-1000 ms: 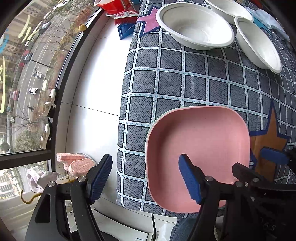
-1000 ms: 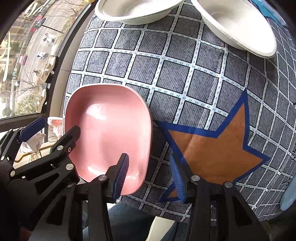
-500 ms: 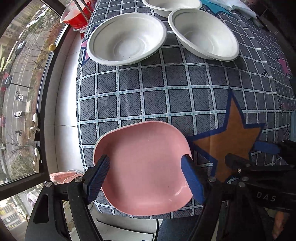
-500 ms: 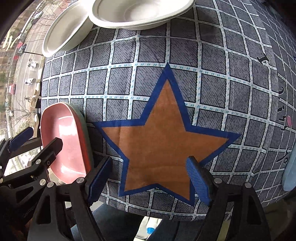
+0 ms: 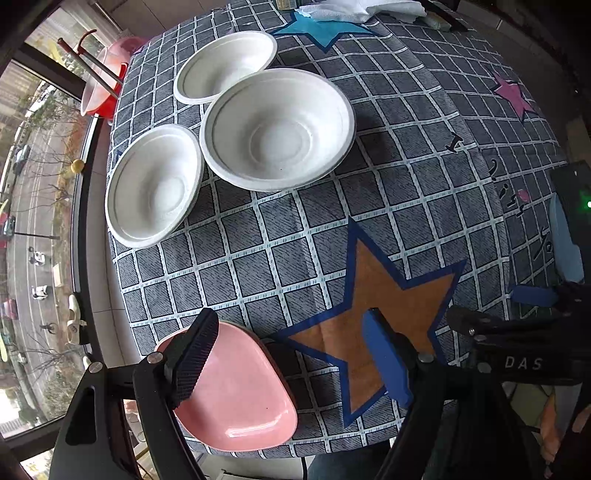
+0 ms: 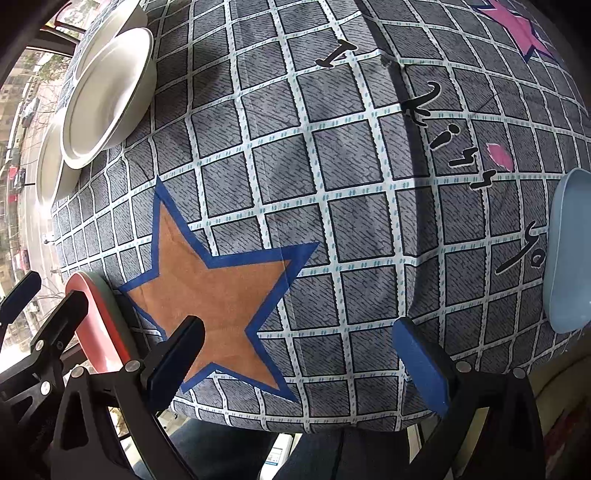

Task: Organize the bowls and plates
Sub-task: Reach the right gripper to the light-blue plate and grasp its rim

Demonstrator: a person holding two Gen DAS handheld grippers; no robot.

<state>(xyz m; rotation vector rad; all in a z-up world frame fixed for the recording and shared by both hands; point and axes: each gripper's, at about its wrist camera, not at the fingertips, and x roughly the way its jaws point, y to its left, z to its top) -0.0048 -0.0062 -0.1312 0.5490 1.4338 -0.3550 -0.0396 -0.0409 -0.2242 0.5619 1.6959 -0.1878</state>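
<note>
A pink plate [image 5: 236, 398] lies at the near left corner of the checked tablecloth [image 5: 406, 177]; its edge shows in the right wrist view [image 6: 96, 325]. Three white bowls stand at the far left: one large [image 5: 277, 129], one left of it [image 5: 151, 184], one behind [image 5: 221, 66]. A light blue plate [image 6: 569, 251] lies at the right edge. My left gripper [image 5: 291, 365] is open and empty above the pink plate's right side. My right gripper [image 6: 303, 362] is open and empty over the table's near edge.
A red basin [image 5: 99, 81] stands beyond the table's far left corner by the window. White cloths [image 5: 354, 11] lie at the far edge. An orange star patch [image 5: 384, 317] marks the near middle of the cloth.
Both grippers have swung right and pulled back. The pink plate has slid to the lower left of both views, the right gripper has opened wider, and the blue plate has come into view.
</note>
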